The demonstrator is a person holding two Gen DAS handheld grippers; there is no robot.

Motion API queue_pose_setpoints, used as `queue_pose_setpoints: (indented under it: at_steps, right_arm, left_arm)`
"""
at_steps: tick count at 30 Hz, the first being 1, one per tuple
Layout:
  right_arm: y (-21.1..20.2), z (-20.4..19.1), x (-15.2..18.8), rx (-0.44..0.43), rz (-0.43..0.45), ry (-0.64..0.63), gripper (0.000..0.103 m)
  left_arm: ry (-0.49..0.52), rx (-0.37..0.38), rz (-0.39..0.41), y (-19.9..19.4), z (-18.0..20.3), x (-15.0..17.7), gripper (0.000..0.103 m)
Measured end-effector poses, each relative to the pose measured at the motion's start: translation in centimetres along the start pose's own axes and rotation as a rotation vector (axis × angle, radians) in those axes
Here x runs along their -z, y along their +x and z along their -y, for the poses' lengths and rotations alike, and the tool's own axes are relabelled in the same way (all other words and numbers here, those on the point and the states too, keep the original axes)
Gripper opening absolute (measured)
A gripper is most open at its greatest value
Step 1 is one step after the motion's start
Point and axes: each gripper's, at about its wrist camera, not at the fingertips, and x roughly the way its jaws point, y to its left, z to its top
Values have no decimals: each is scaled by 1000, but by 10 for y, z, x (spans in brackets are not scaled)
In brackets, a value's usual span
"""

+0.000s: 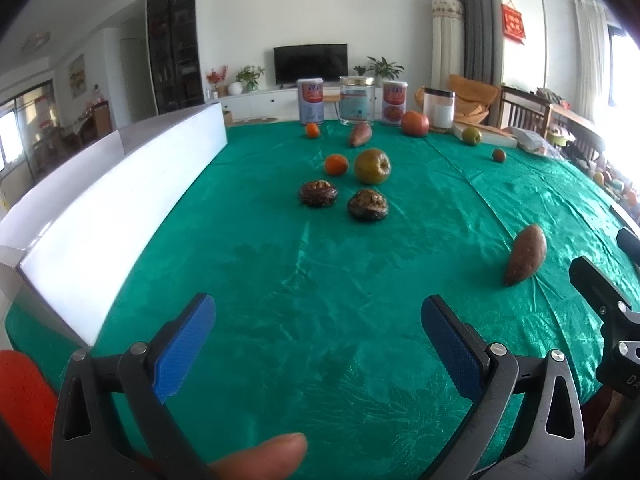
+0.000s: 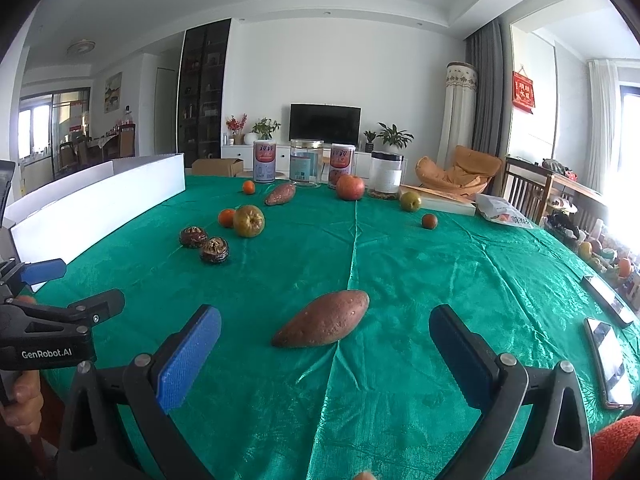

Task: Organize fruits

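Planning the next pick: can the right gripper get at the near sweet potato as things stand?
Probably yes. The right gripper is open, the sweet potato lies just ahead of its fingers, and only bare cloth lies between them.

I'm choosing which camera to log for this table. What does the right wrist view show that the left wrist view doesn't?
Only the right wrist view shows the two phones at the table's right edge and the open right gripper framing the near sweet potato. Only the left wrist view shows the open left gripper over bare green tablecloth. Both show the white box, the two dark round items and the red apple.
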Motion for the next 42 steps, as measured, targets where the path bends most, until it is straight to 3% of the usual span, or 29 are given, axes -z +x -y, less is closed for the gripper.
queue_pose_setpoints:
  at_steps: [28, 42]
  right_arm:
    - [-1, 0, -2, 10, 27, -8, 103]
    - [3, 2, 1, 30, -2, 3, 103]
  left_arm:
    - [-6, -17, 1, 4, -5, 1, 103]
    - [11, -9, -15, 10, -3, 3, 103]
